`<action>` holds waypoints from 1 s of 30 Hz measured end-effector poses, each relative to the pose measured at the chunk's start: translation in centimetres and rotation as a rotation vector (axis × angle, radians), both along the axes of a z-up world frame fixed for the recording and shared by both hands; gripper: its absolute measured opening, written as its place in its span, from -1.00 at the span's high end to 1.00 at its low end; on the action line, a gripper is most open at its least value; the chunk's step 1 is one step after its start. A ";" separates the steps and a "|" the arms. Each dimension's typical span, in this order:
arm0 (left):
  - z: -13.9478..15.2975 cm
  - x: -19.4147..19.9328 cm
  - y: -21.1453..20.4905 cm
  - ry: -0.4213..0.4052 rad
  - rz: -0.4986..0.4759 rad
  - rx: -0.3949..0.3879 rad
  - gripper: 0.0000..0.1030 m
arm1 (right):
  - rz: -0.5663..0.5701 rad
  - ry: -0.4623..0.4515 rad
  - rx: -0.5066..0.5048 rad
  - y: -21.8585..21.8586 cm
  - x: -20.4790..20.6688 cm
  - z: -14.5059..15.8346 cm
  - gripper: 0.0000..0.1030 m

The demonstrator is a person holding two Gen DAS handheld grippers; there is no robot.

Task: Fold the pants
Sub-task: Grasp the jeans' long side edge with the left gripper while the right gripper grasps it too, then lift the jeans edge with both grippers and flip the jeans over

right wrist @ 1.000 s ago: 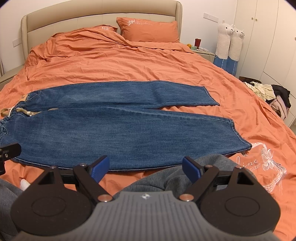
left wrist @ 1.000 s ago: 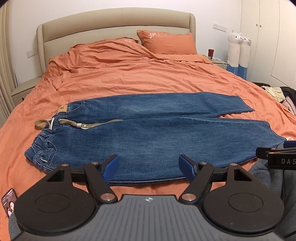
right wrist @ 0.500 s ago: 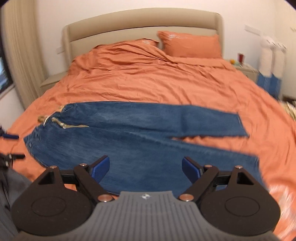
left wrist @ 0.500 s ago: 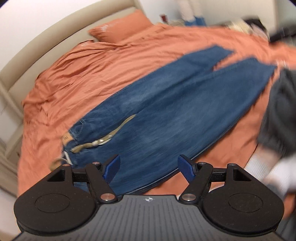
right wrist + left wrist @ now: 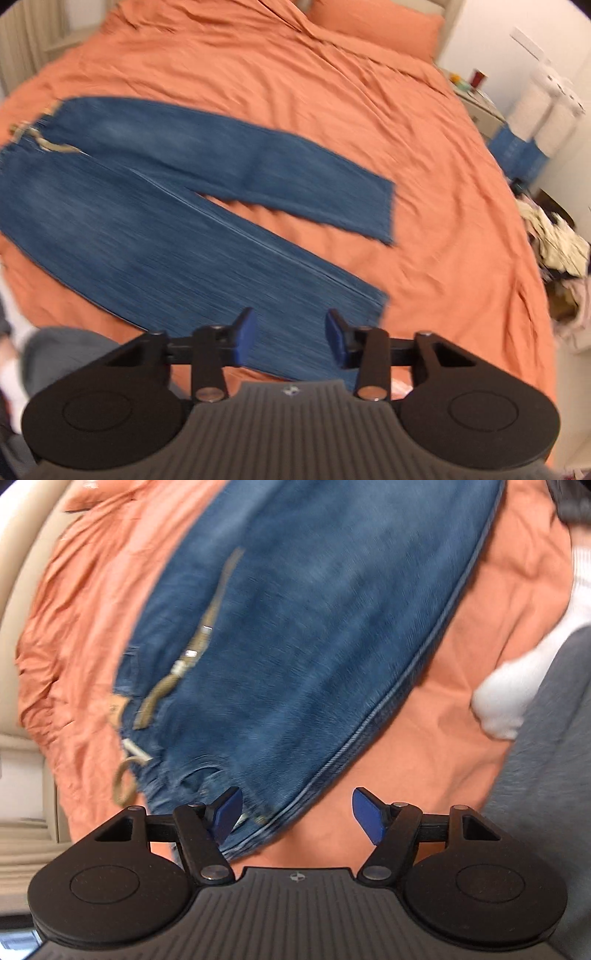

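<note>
Blue jeans (image 5: 155,236) lie flat on the orange bedspread (image 5: 369,110), legs spread apart toward the right. In the left wrist view the jeans (image 5: 314,627) fill the middle, with a tan drawstring (image 5: 192,653) at the waistband. My left gripper (image 5: 297,818) hovers over the near waistband corner, its jaws wide and closing slightly, nothing pressed between the pads. My right gripper (image 5: 290,339) hangs above the hem end of the near leg, its jaws closing, half narrowed, with denim seen through the gap but not pinched.
A person's grey trouser leg (image 5: 546,775) and white sock (image 5: 506,701) sit at the bed's near edge. An orange pillow (image 5: 376,22) lies at the head. A nightstand (image 5: 476,99), a plush toy (image 5: 543,110) and a clothes pile (image 5: 557,243) stand right of the bed.
The left gripper dropped, rolled and moved to the waistband end. The right gripper swung toward the near leg's hem and its jaws narrowed from wide to about half.
</note>
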State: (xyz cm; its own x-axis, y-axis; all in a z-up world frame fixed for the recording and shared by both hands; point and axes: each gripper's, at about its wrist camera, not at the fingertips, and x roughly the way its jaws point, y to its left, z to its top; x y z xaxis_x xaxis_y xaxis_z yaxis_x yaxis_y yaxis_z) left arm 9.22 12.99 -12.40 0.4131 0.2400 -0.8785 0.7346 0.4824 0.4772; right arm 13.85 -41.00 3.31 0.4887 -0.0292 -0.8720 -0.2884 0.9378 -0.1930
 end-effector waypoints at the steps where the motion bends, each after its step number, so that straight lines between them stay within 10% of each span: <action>1: -0.8 0.1 -0.1 0.001 -0.008 0.020 -0.47 | 0.001 0.005 -0.008 -0.8 0.1 -0.6 0.47; 7: -2.8 -0.1 -1.0 -0.071 -0.008 0.063 0.61 | 0.098 0.005 -0.078 -3.2 -0.9 -5.4 0.56; 10: -1.5 -0.4 -1.3 -0.186 0.024 0.035 0.83 | 0.199 0.037 -0.156 -3.2 -1.5 -8.4 0.56; 19: 4.8 1.7 -0.4 -0.396 0.295 -0.178 0.86 | 0.538 0.022 -0.391 -0.9 -4.0 -16.2 0.57; 30: 5.7 1.4 -1.1 -0.479 0.414 -0.231 0.86 | 0.579 -0.107 -0.519 0.2 -4.4 -19.7 1.00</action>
